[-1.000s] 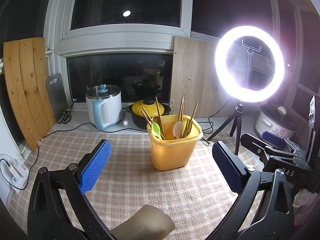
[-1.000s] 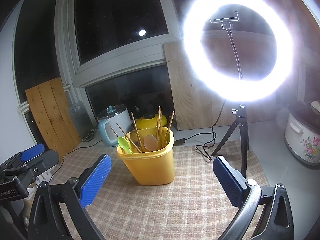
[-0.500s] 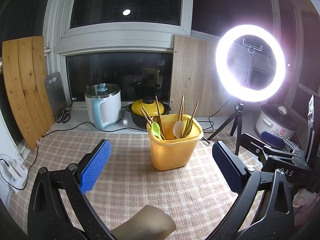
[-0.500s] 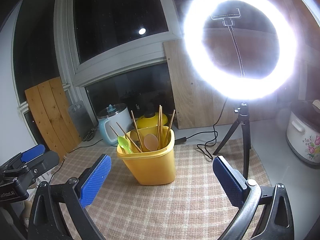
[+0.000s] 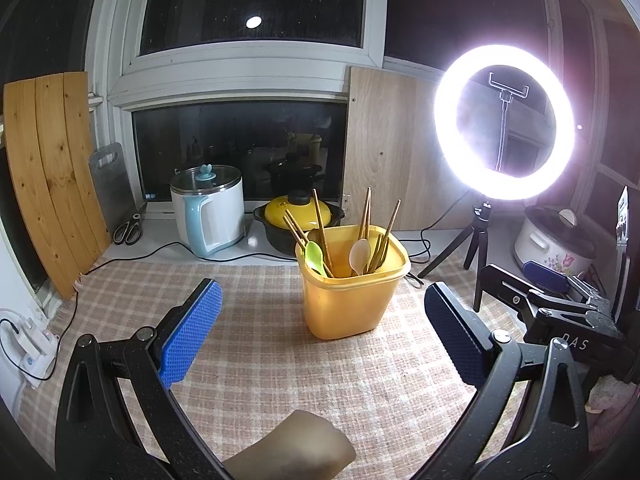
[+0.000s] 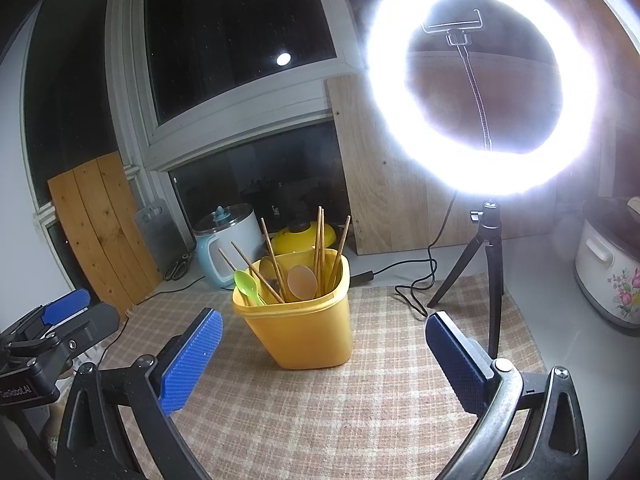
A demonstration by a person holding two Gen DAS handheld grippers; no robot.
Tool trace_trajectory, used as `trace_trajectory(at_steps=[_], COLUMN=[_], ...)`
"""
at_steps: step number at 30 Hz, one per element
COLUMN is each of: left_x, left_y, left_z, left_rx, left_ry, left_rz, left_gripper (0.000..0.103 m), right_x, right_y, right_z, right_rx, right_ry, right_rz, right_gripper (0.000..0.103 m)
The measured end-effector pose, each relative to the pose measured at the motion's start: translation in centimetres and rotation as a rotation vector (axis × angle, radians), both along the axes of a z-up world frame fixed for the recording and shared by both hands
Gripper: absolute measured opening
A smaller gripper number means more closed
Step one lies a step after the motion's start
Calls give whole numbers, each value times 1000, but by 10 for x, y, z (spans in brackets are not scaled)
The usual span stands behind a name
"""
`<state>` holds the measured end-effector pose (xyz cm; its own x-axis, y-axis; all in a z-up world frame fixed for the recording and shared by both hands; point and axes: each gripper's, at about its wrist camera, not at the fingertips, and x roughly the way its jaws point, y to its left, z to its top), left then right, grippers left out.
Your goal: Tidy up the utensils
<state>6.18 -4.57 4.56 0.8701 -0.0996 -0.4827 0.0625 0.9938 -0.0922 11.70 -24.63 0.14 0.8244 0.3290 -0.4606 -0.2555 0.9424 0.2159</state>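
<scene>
A yellow tub (image 5: 352, 284) is standing upright on the checked cloth (image 5: 256, 364) covering the worktop (image 5: 172, 250), sitting at about twelve o'clock from the left gripper (image 5: 320, 336) and well ahead of its fingers (image 5: 188, 334). Inside the tub, several wooden chopsticks (image 5: 320, 220) are leaning against the walls and poking above the rim, a green spoon (image 5: 315, 257) is resting bowl-up toward nine o'clock, and a pale pink spoon (image 5: 359, 254) is standing near the middle. The left gripper's fingers are spread wide and are holding nothing. The right gripper (image 6: 322, 354) is likewise gaping wide and empty, with the same tub (image 6: 298, 324) lying between its pads but farther out at twelve o'clock, not touching either one.

Behind the tub, at eleven o'clock in the left view, a white and blue electric pot (image 5: 208, 210) with a glass lid is sitting by the window, and a black pot with a yellow lid (image 5: 300, 216) is standing just beside it. A glowing ring light (image 5: 504, 120) on a small tripod is rising at two o'clock, and a white flowered cooker (image 5: 554, 242) is sitting at three o'clock. What these closed vessels are holding cannot be told.
</scene>
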Motion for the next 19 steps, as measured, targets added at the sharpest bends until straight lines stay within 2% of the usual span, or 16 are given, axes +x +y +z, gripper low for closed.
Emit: trace_trajectory(at_steps=[19], left_x=[-1], left_y=[7], left_z=[-6], left_rx=[24], left_ry=[-2], left_rz=[-6], left_gripper=[103], right_x=[1], right_y=[0], right_z=[-5], right_rx=[4], right_ry=[27], right_rz=[-5], right_gripper=[103])
